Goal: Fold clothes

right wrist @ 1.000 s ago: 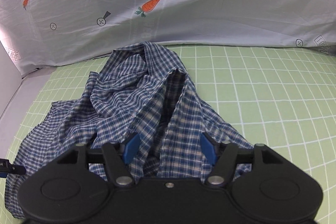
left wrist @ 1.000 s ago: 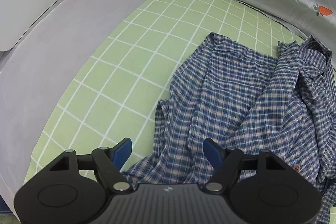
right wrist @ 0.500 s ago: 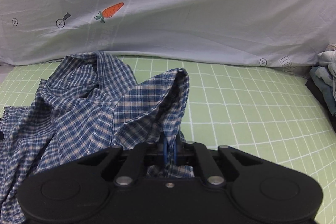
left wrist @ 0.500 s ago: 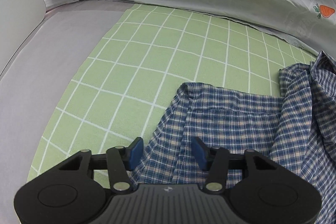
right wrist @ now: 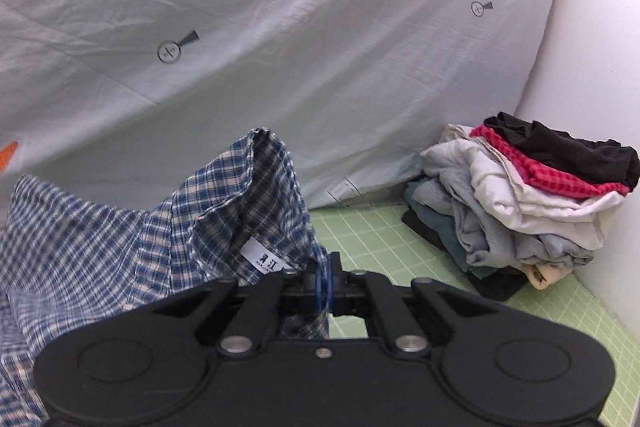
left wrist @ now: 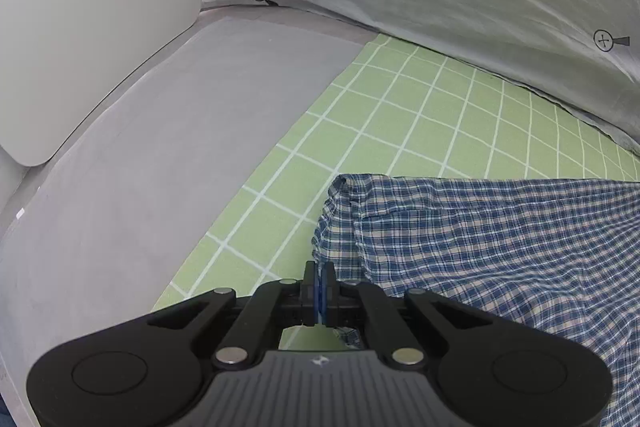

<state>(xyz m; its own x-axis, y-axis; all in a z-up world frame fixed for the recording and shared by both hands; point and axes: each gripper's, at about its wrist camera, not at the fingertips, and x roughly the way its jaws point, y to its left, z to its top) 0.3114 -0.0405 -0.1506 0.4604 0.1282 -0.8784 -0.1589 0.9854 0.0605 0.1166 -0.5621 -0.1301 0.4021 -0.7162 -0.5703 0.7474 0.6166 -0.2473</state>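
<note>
While pinched by both tongs, left tongs (left wrist: 319,277) and right tongs (right wrist: 322,273), plaid shirt (left wrist: 500,247) stretches between.

The left gripper (left wrist: 319,277) is clamped on the near edge of the plaid shirt (left wrist: 500,247), which lies on the green grid mat (left wrist: 400,115).

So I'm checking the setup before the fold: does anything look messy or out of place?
Only the pile of clothes in the far right corner of the green grid mat: loosely stacked, leaning, edges spilling out. The plaid shirt is bunched but held by both grippers, as expected.
</note>
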